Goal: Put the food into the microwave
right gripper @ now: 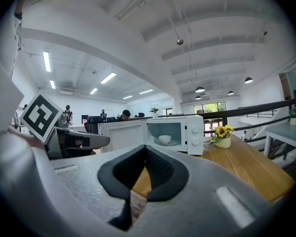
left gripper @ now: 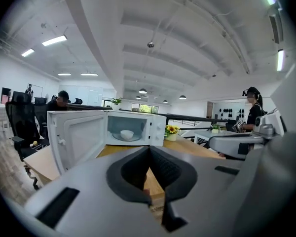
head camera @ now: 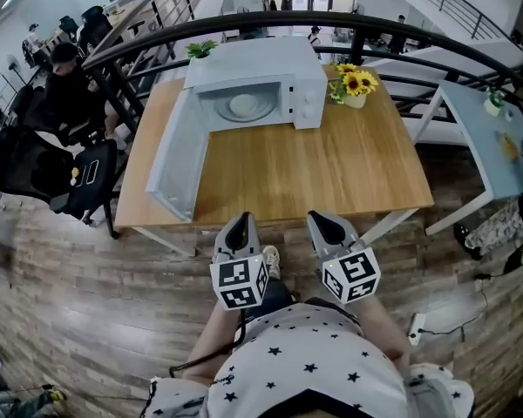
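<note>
Left gripper (head camera: pixel 241 220), right gripper (head camera: pixel 324 219) (seemingly level)

Legible markings: none found.
Left gripper (head camera: pixel 241 219) and right gripper (head camera: pixel 324 219) bear black-and-white square marker patterns only; microwave (head camera: pixel 263 84) panel print too small to read.

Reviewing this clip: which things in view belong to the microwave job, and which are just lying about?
Job:
- microwave
- its open door
- white bowl inside it
- left tongs and right tongs, both shut and empty

Lying about:
- sunflower pot
- green plant
- office chair
- side table
</note>
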